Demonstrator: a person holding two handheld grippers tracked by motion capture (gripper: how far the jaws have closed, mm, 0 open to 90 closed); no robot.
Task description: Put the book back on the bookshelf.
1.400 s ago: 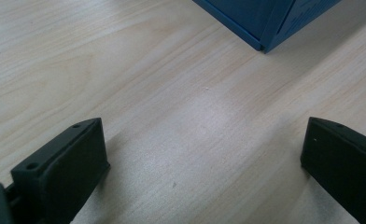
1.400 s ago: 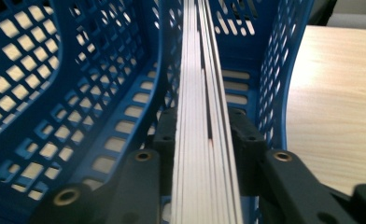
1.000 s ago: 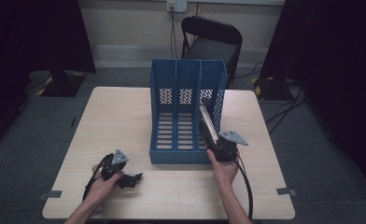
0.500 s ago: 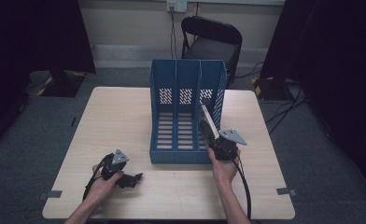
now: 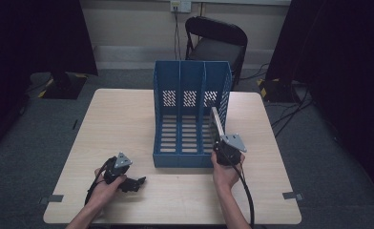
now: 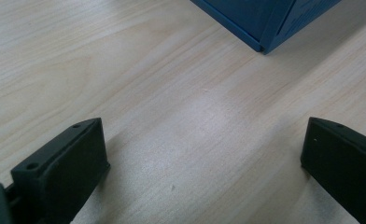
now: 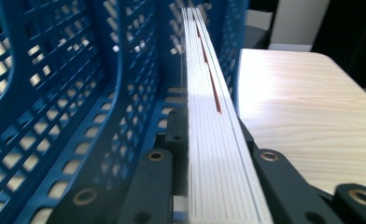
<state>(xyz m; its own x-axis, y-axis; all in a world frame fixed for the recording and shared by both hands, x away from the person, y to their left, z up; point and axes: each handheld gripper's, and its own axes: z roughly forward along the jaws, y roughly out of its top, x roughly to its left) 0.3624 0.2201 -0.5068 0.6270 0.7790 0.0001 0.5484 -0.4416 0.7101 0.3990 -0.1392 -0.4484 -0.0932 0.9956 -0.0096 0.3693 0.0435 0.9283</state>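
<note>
Item: book (image 5: 217, 125), thin, pale page edges with a reddish streak, held on edge and tilted. Location: at the open front of the right-hand slot of the rack (image 5: 191, 114), a blue three-slot file holder standing mid-worktop (image 5: 123, 114); in the right gripper view the page edges (image 7: 204, 116) run forward between the slot's perforated walls. Holder: right gripper (image 5: 222, 143), its fingers (image 7: 153, 186) having just been closing and now clamped on the book's near end from both sides. Spare: left gripper (image 5: 136, 182), resting low over bare worktop near the rack's front left corner (image 6: 264, 46), fingers (image 6: 64, 163) wide apart, nothing between them. Step in hand, as judged: filing the book into the right slot, grip taken and the book partly in. Next move calls for: sliding it forward and down along the slot floor, kept parallel to the dividers so its corners do not catch the perforations, then letting go once it stands supported.
</note>
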